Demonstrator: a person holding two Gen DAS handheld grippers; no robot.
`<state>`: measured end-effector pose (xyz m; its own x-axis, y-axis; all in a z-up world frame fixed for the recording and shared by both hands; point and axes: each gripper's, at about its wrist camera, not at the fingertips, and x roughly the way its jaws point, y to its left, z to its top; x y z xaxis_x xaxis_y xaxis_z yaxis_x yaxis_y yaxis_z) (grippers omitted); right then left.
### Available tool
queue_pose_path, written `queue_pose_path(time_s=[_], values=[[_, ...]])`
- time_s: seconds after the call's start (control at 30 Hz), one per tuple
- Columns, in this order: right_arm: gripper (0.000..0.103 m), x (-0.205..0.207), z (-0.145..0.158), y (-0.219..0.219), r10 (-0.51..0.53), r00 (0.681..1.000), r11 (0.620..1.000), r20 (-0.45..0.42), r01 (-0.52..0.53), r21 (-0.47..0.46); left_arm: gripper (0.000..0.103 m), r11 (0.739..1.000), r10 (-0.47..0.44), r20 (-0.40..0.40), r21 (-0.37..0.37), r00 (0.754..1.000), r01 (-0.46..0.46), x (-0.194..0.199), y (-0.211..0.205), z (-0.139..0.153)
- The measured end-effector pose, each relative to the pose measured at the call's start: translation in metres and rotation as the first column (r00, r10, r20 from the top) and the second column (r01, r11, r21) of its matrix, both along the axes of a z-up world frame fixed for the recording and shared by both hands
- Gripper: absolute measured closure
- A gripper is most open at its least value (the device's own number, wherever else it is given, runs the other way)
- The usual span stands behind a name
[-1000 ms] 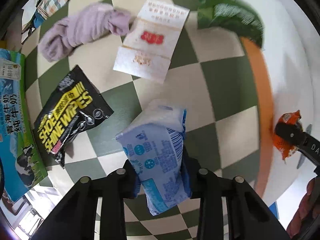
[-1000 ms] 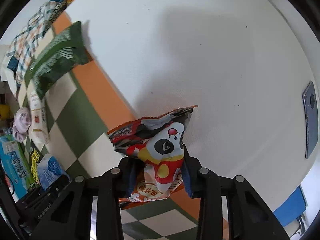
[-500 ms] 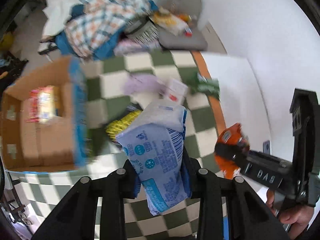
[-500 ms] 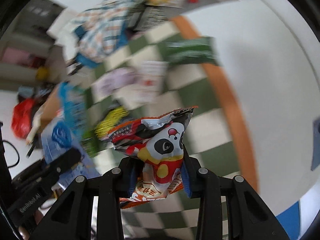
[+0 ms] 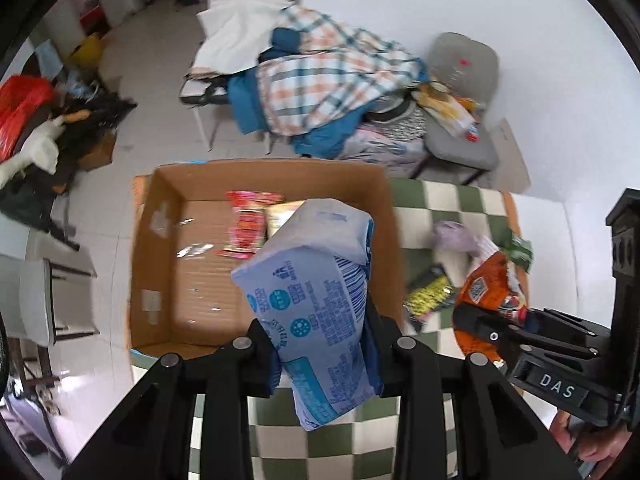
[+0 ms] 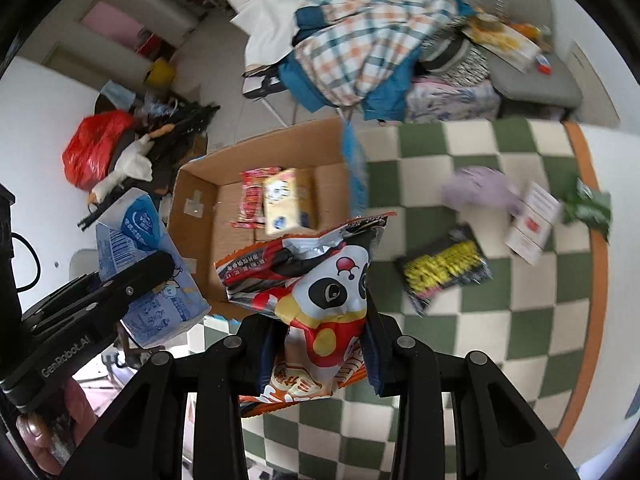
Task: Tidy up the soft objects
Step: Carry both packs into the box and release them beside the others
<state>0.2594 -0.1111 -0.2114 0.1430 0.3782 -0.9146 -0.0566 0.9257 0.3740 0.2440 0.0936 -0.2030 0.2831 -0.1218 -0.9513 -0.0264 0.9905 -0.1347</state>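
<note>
The left gripper (image 5: 325,344) is pinching a blue tissue pack (image 5: 316,292) between its jaws, and the right gripper (image 6: 320,344) is pinching a panda snack bag (image 6: 316,300) the same way; both packs are squeezed in at the waist and standing up out of the fingers.

A second ago each gripper was looking straight down at the checked cloth (image 6: 520,336) and the white tabletop. Now both are swinging up and over toward the cardboard box (image 5: 168,216), which is filling the left view from about nine to twelve o'clock of the tissue pack. In the right view the box is sitting at about eleven o'clock of the snack bag, with the left gripper and its pack at nine o'clock.

That means both pickups are done and the carry is under way. Neither pack is over the box floor yet, judging by the near wall showing beyond the jaws.

Inside the box a red packet (image 5: 246,226) and a yellow pack (image 6: 286,200) are already lying at the far end. Out on the cloth, between one and three o'clock of the snack bag, a wipes pouch (image 6: 444,270), purple cloth (image 6: 480,192), white packet (image 6: 532,220) and green bag (image 6: 590,208) are waiting. Blur is softening all of them.
</note>
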Motion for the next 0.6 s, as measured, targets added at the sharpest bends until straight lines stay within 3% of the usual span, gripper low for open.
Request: queue_pose_path(time_s=[0.23,0.43,0.6], values=[[0.065,0.048,-0.029,0.07,0.036,0.999,0.996,-0.029,-0.038,-0.08,0.074,0.999,0.045,-0.054,0.028,0.998,-0.043,0.037,0.064,-0.037],[0.065,0.085,-0.069,0.097,0.028,0.997,0.989,-0.075,-0.038,-0.142,0.074,0.998,0.068,-0.154,0.027,0.986,-0.065,0.078,0.094,-0.085],[0.065,0.114,-0.105,0.11,0.015,0.993,0.979,-0.116,-0.038,-0.202,0.074,0.996,0.068,-0.207,0.068,0.976,-0.055,0.109,0.102,-0.118]])
